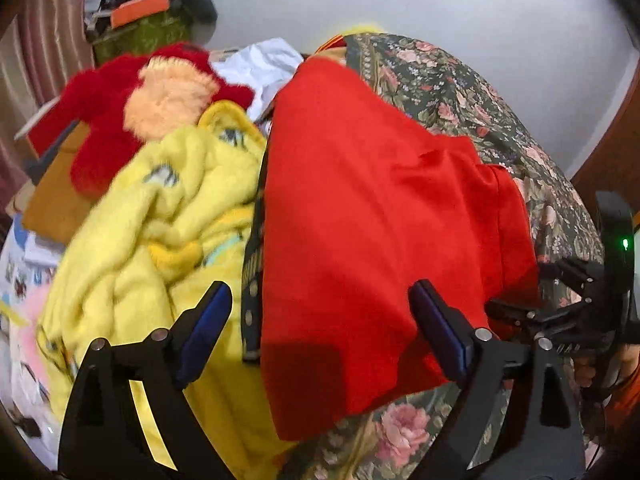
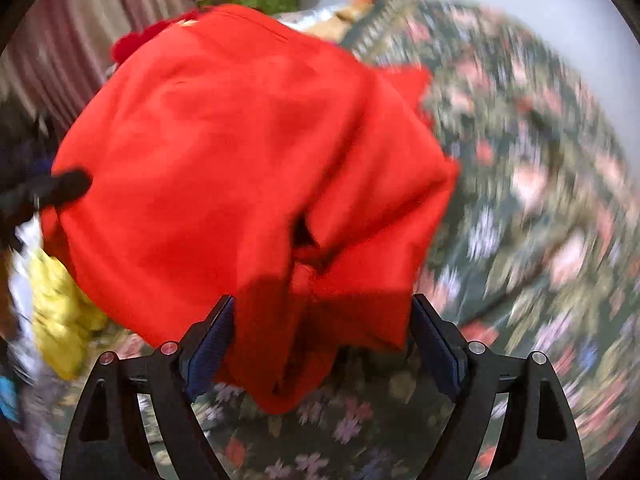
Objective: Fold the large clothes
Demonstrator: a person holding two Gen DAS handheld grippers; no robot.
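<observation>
Left wrist view: we see the left gripper [image 1: 322, 332] spread wide, grasping nothing, over the red garment [image 1: 360, 220] lying on the floral bedspread [image 1: 460, 92] beside a yellow fleece [image 1: 160, 208]. Right gripper [image 2: 322, 344] likewise released; blurred, it seems to straddle the garment's hem.

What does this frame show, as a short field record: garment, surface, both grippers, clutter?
garment: red garment, partly folded, lying on the floral bedspread
left gripper: jaws open, one over the red cloth's near edge, not gripping
right gripper: jaws open, straddling the garment's near corner; view motion-blurred
clutter: yellow fleece to the left of the garment, red fuzzy item behind the fleece
fold state: unfinished, bunched at the near right
</observation>
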